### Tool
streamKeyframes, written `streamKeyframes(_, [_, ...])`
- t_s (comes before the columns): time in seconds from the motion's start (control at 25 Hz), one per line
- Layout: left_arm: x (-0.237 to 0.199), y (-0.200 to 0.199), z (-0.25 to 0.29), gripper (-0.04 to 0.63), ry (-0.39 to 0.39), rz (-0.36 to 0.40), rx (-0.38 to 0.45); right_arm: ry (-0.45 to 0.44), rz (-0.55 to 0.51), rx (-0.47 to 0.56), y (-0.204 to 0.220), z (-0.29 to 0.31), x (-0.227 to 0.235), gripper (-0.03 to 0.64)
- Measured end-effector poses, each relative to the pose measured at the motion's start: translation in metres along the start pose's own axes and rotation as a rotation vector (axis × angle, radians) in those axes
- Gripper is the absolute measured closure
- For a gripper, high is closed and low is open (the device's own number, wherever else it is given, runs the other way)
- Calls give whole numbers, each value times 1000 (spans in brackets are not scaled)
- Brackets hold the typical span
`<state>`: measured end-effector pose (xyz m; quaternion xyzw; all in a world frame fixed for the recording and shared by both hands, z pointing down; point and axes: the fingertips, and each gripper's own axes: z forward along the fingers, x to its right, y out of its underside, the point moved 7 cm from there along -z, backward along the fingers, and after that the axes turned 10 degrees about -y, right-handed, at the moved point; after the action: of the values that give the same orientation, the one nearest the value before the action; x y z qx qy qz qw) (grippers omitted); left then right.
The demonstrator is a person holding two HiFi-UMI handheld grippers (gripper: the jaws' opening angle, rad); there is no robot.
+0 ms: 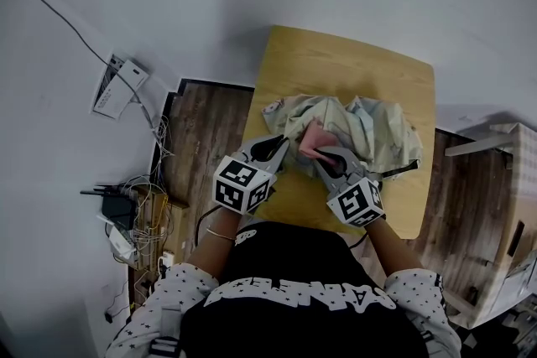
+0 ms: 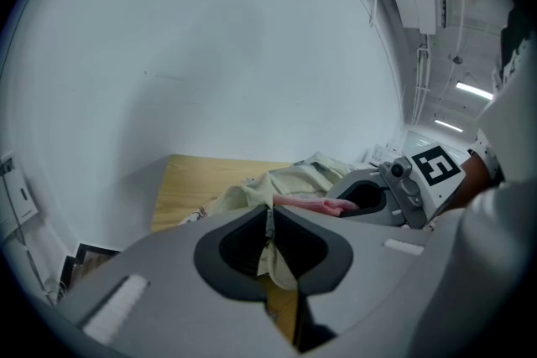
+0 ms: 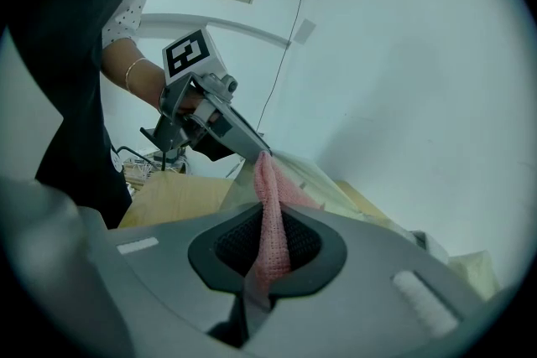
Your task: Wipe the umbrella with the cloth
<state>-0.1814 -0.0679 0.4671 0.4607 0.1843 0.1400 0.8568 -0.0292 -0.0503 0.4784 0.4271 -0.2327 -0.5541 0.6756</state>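
Head view: high overhead, looking steeply down on the counter. Left gripper view: low, close behind its fingers, facing the wall, right gripper at centre right. Right gripper view: equally close, facing the left gripper at upper left. Shared: cloth, umbrella, counter.

Even, cool indoor light casts soft shadows; both gripper views bulge fisheye-round (corners black).

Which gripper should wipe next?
Right. The right gripper is shut on the pink knit cloth, at the pale crumpled fabric umbrella; the left gripper is shut on umbrella fabric, steadying it.
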Motion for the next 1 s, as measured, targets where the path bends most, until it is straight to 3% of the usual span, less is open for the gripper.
streamKeyframes(1.0, [5,3,1,574,10,12,-10,-101,43,-8,12,-10,-48,584])
